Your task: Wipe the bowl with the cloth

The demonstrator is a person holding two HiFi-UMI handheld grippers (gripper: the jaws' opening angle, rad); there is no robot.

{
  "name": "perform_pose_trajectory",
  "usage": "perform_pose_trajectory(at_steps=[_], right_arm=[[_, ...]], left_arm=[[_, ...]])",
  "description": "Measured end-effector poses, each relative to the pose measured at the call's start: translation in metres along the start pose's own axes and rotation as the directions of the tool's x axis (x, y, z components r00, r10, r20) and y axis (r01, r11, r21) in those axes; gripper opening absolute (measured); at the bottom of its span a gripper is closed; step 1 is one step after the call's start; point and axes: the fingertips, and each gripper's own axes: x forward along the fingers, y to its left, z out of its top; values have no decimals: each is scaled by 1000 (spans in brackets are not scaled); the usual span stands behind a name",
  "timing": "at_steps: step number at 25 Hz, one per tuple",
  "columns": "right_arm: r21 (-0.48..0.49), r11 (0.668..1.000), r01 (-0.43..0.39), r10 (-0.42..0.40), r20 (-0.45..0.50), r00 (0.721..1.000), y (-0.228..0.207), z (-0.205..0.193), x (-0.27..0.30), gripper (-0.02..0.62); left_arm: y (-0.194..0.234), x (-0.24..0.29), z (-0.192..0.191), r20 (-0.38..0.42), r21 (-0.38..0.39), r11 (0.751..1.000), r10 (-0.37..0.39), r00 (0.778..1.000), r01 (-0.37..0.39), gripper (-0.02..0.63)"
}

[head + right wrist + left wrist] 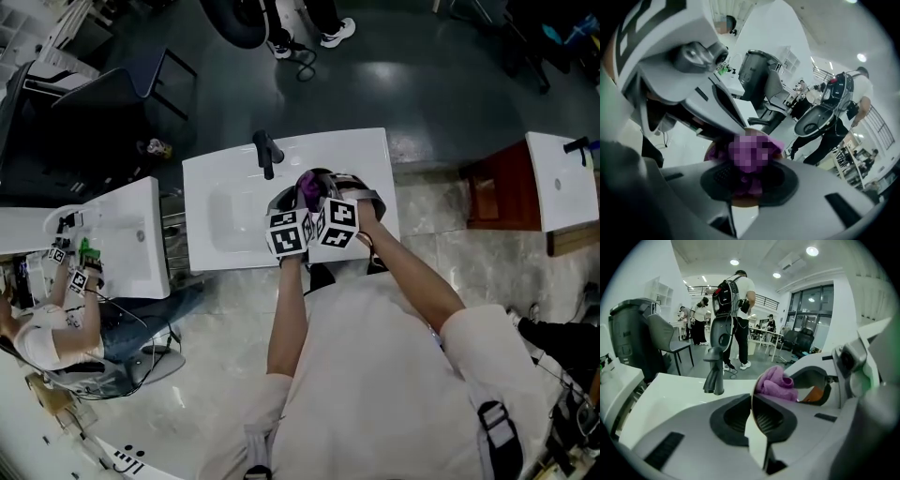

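So the person stood at a white table with a moulded sink basin and a dark faucet at its back edge. Both grippers were bunched together over the right side of it, marker cubes almost touching.

The left gripper had its jaws closed on the rim of a round, thin-walled bowl. The bowl looked greyish from above and more brownish up close. In the left gripper view you could see that rim edge-on, pinched right between the two dark jaw pads, with the gripper holding it up off the table. The faucet stood just off to the left there.

The right gripper had its jaws clamped on a crumpled purple cloth. From the left gripper view the cloth sat bunched just past the rim, against the bowl. In the right gripper view the gripper had the purple cloth stuffed between its pads, with a brownish bit of bowl right under it. I couldn't tell exactly which part of the bowl the cloth was touching.

Background stuff: a person in a white shirt with a black backpack stood further back, and another person was at a second white sink table off to the left.
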Motion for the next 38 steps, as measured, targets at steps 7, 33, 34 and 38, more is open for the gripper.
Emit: perform_pose_trajectory(at_steps=[7, 33, 34, 38], right_arm=[[-117, 990, 75, -83, -64, 994, -10, -13, 4, 84], [426, 829, -363, 159, 443, 882, -32, 46, -69, 75], [434, 834, -341, 136, 438, 889, -43, 45, -71, 75], [409, 869, -277, 112, 383, 917, -66, 35, -64, 75]], left_arm=[[6, -3, -12, -33, 21, 1000, -5, 999, 5, 21], [26, -3, -7, -22, 186, 982, 19, 1000, -15, 15], [18, -4, -5, -10, 257, 966, 12, 1000, -9, 15], [-18, -11, 4, 49, 503, 865, -39, 998, 9, 15]])
